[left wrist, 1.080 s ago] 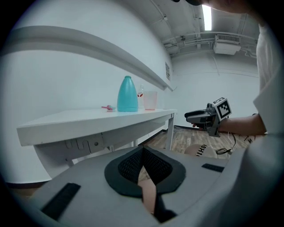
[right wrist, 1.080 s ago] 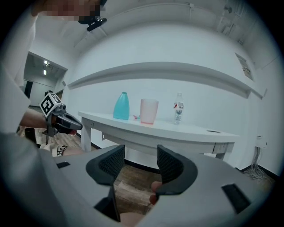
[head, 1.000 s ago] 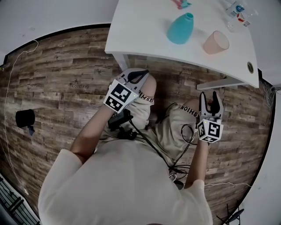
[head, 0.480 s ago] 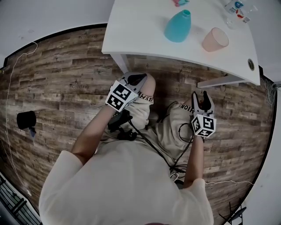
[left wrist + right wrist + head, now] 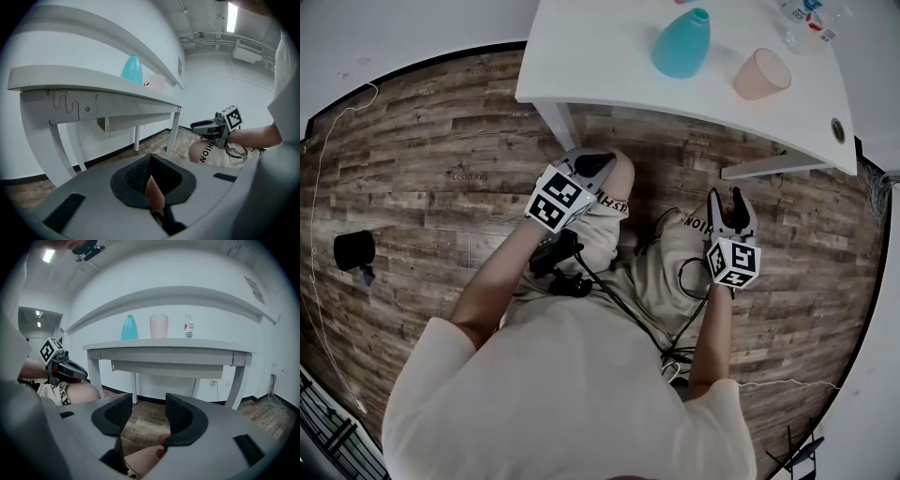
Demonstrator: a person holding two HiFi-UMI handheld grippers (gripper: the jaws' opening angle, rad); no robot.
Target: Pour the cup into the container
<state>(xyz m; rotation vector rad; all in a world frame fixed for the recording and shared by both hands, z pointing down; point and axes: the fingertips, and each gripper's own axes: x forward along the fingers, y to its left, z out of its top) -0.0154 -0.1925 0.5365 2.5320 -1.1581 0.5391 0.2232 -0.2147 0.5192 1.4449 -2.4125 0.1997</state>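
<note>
Left gripper [image 5: 595, 161], jaws together and empty, and right gripper [image 5: 727, 199], jaws apart, just narrowed, nothing between them, lie over the person's knees; beyond, pink cup [image 5: 761, 73] stands beside teal container [image 5: 682, 44] near the table's [image 5: 600, 66] front edge

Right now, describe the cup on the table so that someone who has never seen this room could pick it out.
Find the white table in front of the seated person. On it stand a teal container, the cup and a clear bottle, with the cup in the middle. The cup is the only pale pink one, with a wide open top.
</note>
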